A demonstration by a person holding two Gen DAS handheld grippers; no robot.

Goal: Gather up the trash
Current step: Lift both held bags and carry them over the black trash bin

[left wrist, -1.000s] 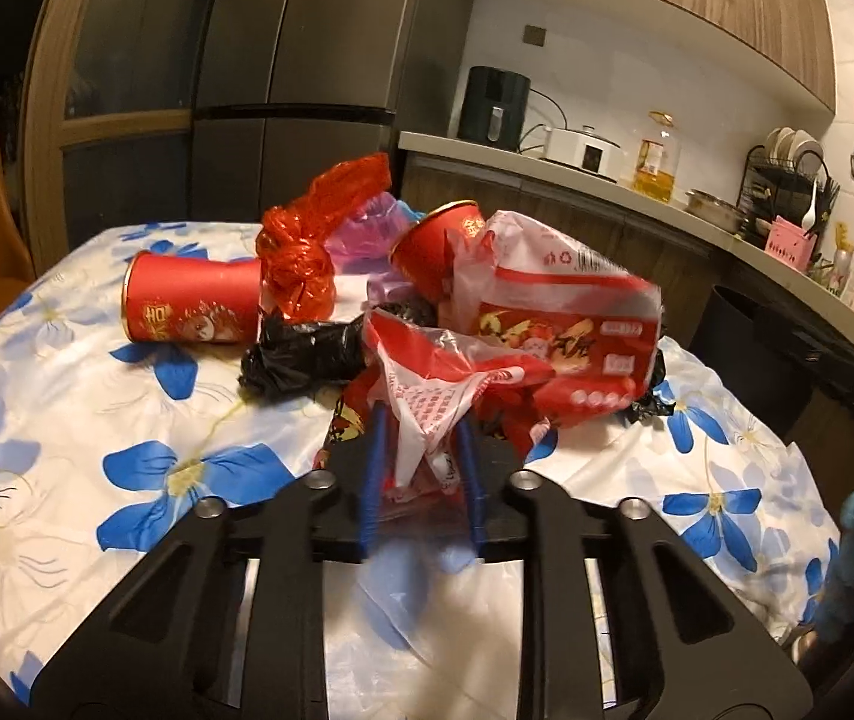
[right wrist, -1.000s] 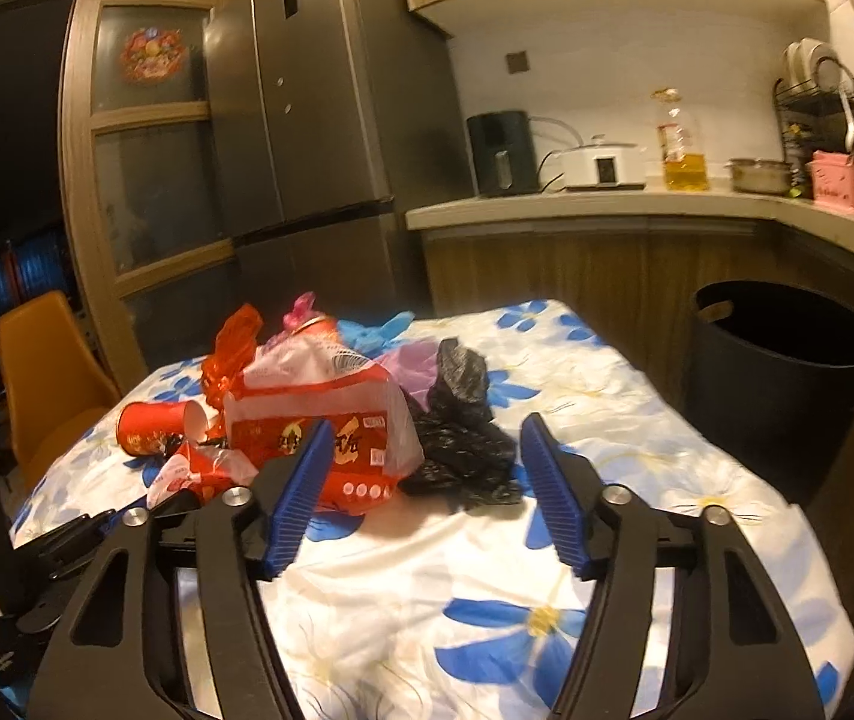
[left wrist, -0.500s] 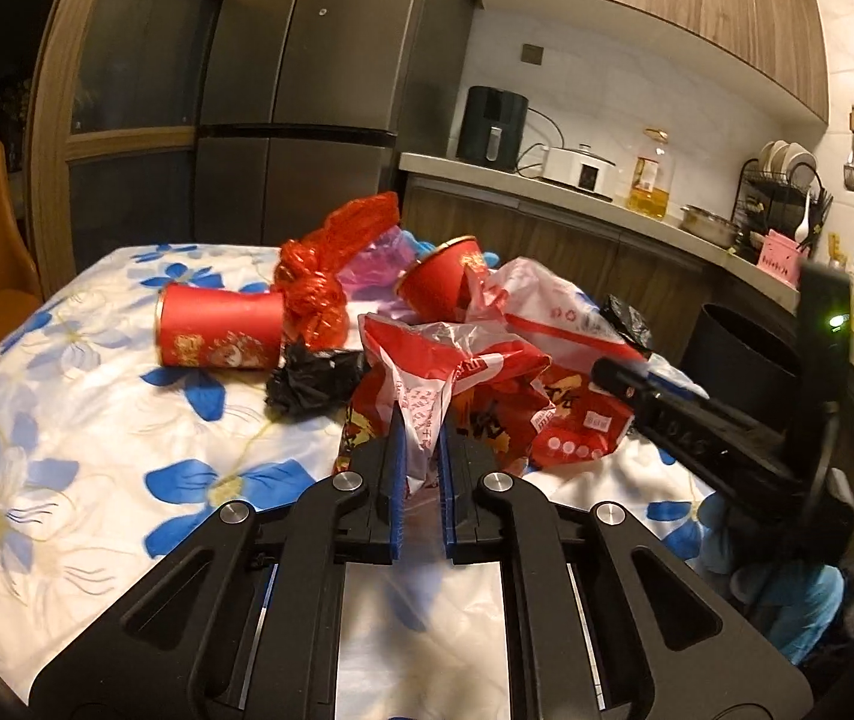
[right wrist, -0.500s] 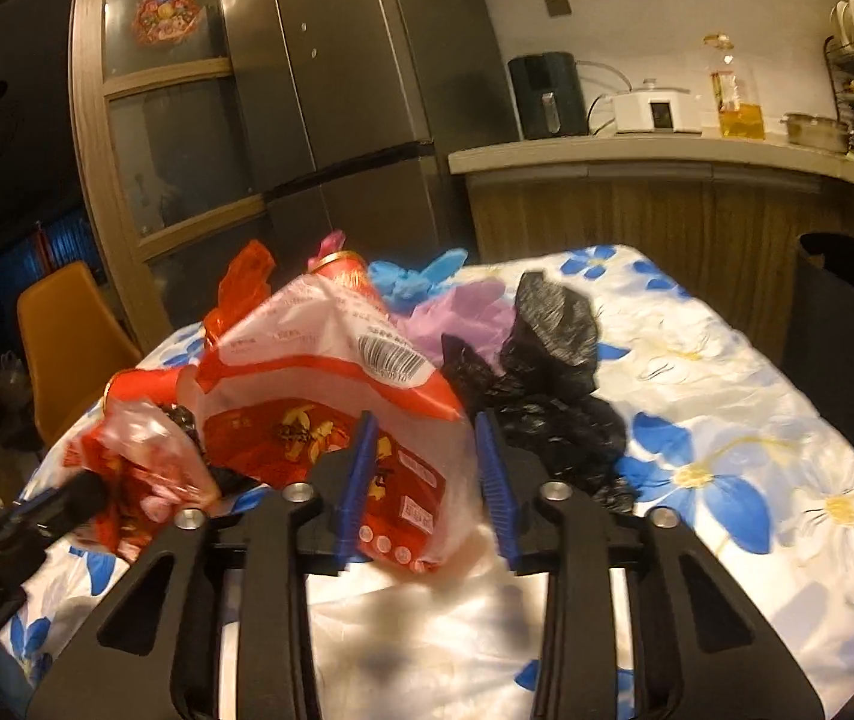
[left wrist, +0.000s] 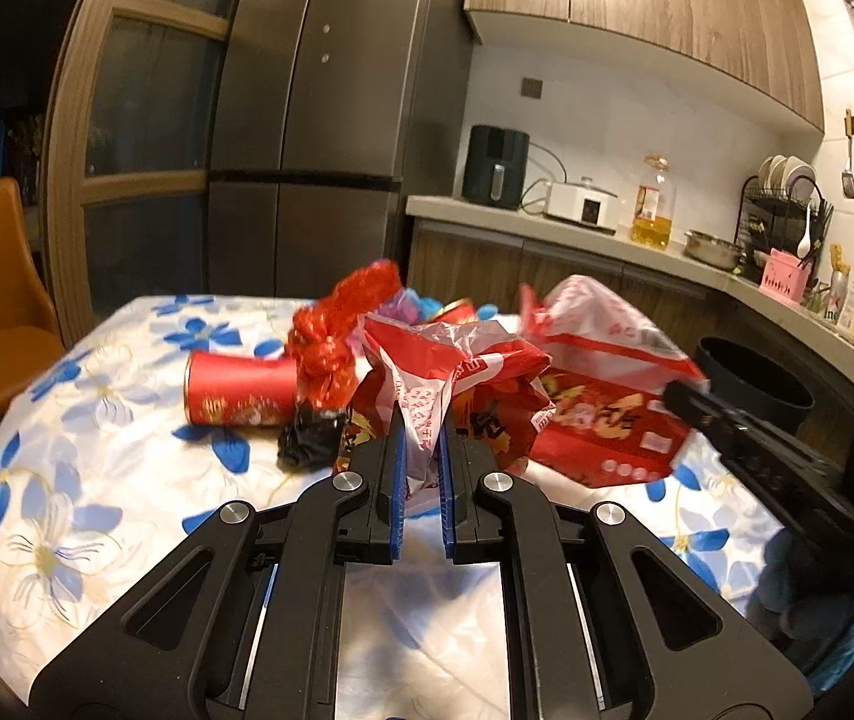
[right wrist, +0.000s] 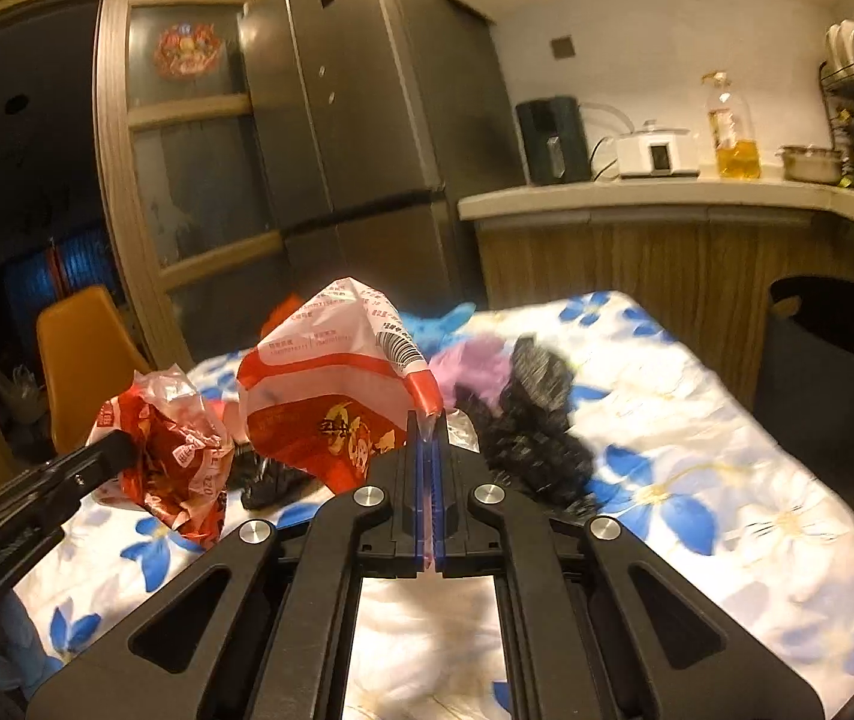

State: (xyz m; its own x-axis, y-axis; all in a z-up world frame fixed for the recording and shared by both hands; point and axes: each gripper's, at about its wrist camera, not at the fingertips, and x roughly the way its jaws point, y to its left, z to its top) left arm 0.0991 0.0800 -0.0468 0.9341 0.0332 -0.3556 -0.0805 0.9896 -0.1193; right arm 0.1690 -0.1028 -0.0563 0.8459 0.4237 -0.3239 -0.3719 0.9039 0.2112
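Left wrist view: my left hand-held gripper (left wrist: 422,456) is clamped on a crumpled wrapper (left wrist: 445,369) above the tabletop (left wrist: 97,480). My right hand-held gripper (right wrist: 427,438) pinches the big bag (right wrist: 331,384) by its corner.

Left gripper (left wrist: 423,450): matt black plastic with bright metal pivot pins; blue ribbed pads (left wrist: 398,480). Crumpled wrapper (left wrist: 427,378): thin glossy plastic film, red and white. Snack bag (right wrist: 331,384): smooth glossy plastic. Red cup (left wrist: 235,390), centre left: paper, slight sheen. Tablecloth (left wrist: 67,480): smooth floral cloth. Fridge (left wrist: 319,108): brushed metal. Upper cabinets (left wrist: 667,12): wood grain.
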